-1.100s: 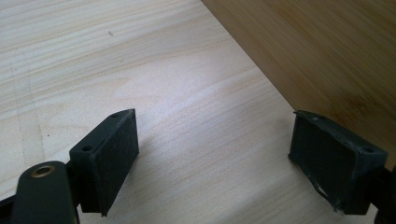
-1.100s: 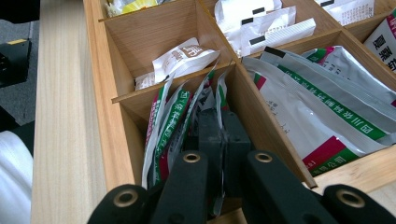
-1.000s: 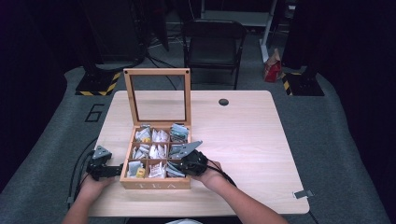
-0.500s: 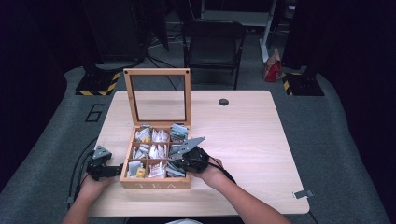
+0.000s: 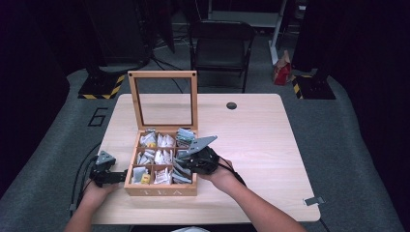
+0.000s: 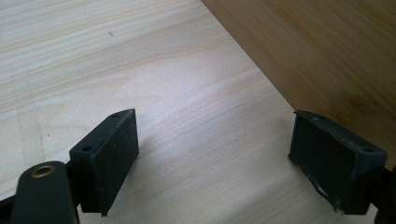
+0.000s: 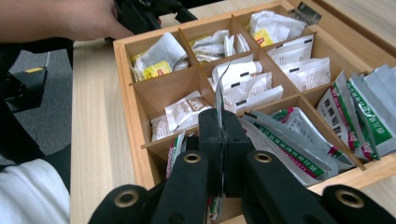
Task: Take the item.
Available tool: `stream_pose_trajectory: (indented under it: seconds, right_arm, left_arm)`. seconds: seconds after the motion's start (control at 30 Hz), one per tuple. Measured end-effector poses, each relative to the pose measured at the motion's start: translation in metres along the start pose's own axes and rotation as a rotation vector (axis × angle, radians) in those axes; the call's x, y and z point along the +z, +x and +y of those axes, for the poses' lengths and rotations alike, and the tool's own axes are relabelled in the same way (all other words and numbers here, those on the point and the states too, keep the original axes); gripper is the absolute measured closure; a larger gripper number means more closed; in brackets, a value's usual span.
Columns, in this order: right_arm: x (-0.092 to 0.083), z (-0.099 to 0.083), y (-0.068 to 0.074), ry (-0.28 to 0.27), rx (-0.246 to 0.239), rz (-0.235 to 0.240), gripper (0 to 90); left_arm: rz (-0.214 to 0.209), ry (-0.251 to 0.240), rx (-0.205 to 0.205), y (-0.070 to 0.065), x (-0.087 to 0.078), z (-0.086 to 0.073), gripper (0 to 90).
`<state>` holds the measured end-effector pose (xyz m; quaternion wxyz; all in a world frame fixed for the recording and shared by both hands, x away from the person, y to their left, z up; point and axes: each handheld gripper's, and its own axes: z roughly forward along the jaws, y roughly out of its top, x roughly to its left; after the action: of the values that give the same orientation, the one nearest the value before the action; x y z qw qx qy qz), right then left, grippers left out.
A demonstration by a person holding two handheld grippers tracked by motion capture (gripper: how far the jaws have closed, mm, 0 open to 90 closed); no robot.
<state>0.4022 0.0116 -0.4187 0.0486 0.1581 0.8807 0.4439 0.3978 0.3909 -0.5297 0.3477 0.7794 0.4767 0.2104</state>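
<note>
right tongs (image 7: 223, 135) clenched on a tea sachet (image 7: 218, 95), pinched edge-on above the tea box (image 5: 162, 189) for lifting out | left tongs (image 6: 233, 158) released, on the counter (image 6: 93, 56) beside the box wall, likely to steady it

Right gripper (image 7: 223, 140) clamped — left gripper (image 6: 215, 158) agape

A dim recording studio or lab: lone wooden table (image 5: 270, 145) on grey carpet, hazard-striped stand bases (image 5: 99, 89), cables, black folding chair (image 5: 220, 46).
</note>
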Motion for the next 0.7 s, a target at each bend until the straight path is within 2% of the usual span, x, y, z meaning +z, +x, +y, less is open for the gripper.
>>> stream_pose_trajectory:
  seconds: [0.07, 0.1, 0.13, 0.27, 0.43, 0.47, 0.5, 0.7]
  right_arm:
    - [-0.003, 0.003, 0.001, -0.005, 0.003, -0.004, 89.8]
    - [-0.005, 0.004, 0.0, -0.008, -0.013, -0.006, 89.8]
    - [-0.007, 0.006, 0.002, -0.013, 0.0, -0.005, 89.8]
    - [-0.012, 0.011, 0.002, -0.02, -0.009, -0.001, 89.7]
    - [-0.015, 0.015, 0.002, -0.025, -0.01, -0.002, 89.7]
    - [-0.015, 0.016, 0.001, -0.027, -0.026, 0.0, 89.7]
    - [-0.016, 0.017, 0.002, -0.029, -0.011, -0.001, 89.7]
    - [-0.019, 0.021, 0.002, -0.032, -0.021, 0.001, 89.7]
  left_arm:
    - [0.0, 0.0, 0.0, 0.0, 0.0, 0.0, 15.2]
    - [0.0, 0.0, 0.0, 0.0, 0.0, 0.0, 15.2]
    - [0.0, -0.001, 0.0, 0.0, 0.0, 0.0, 15.2]
    - [0.0, 0.0, 0.0, 0.0, 0.0, 0.0, 15.2]
    - [0.0, -0.001, 0.0, 0.0, 0.0, 0.0, 15.2]
    - [0.0, -0.001, 0.0, 0.0, 0.0, 0.0, 15.2]
    - [0.0, -0.001, 0.0, 0.0, 0.0, 0.0, 15.2]
    - [0.0, -0.001, 0.0, 0.0, 0.0, 0.0, 15.2]
